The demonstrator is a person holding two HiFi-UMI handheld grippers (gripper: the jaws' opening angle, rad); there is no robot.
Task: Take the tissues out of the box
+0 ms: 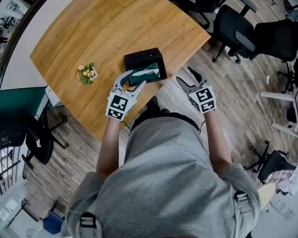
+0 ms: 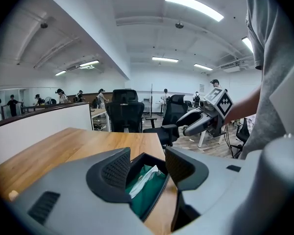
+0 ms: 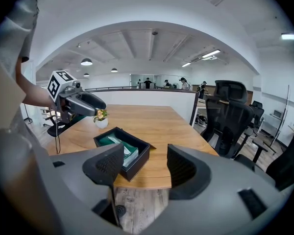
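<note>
We hold our left claw (image 1: 133, 81) released over the black box (image 1: 141, 58) of green tissues (image 1: 149, 73) on the table (image 1: 104, 24); our right claw (image 1: 186, 77) hangs released beyond the table's edge.

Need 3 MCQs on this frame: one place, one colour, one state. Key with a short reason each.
1. The flower pot stands where, relative to the black box?
A. On the person's left of it
B. On the person's right of it
C. Inside it

2. The tissue pack in the box is:
A. Red
B. Green
C. Yellow

3. The left claw is:
A. Shut on the pack
B. Shut on the box wall
C. Open, holding nothing

Key: 1 A, the head view shows the pot left of the box, apart from it. 2 B, green wrap shows in every view. 3 C, its jaws stand apart with the box beyond them.
</note>
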